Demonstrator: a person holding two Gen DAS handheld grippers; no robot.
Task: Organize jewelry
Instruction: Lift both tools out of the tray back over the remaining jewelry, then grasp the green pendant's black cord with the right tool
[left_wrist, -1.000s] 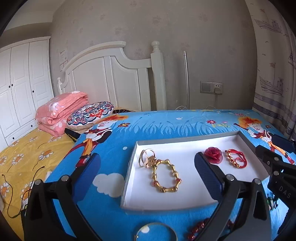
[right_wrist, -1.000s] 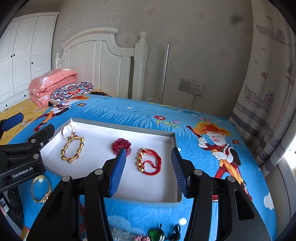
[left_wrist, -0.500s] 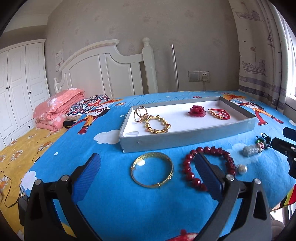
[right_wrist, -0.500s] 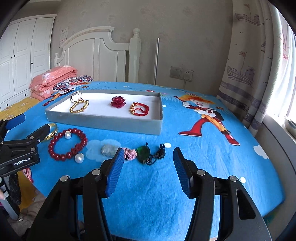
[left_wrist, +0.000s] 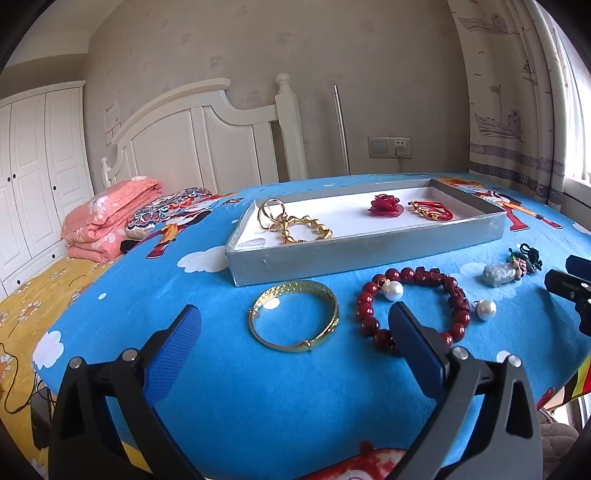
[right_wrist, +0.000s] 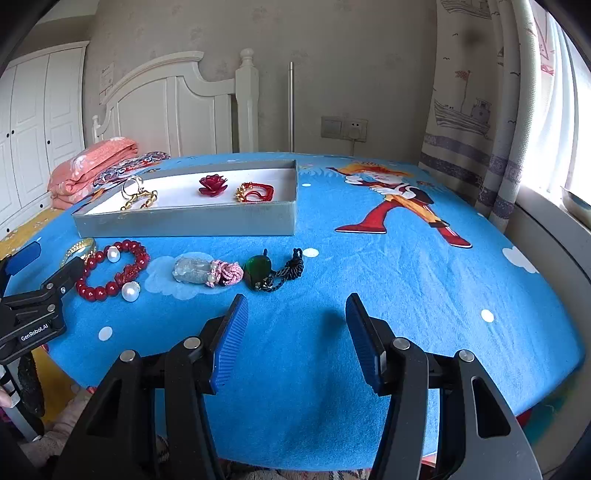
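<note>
**Bedroom bed with jewelry half sorted into a grey tray**

Blue cartoon-print bedspread covers the bed, with a white headboard behind. From left to right, the left gripper hangs low over the spread with its jaws wide and nothing between them. Just ahead of it lies a gold bangle, then a red bead bracelet with two pearls touching or just beside it, then a pale stone pendant and a green pendant on a dark cord. Behind these sits the grey tray, holding gold rings, a gold chain bracelet, a red rose and a red cord bracelet. The right gripper hovers over bare bedspread, jaws moderately apart and empty.
</note>
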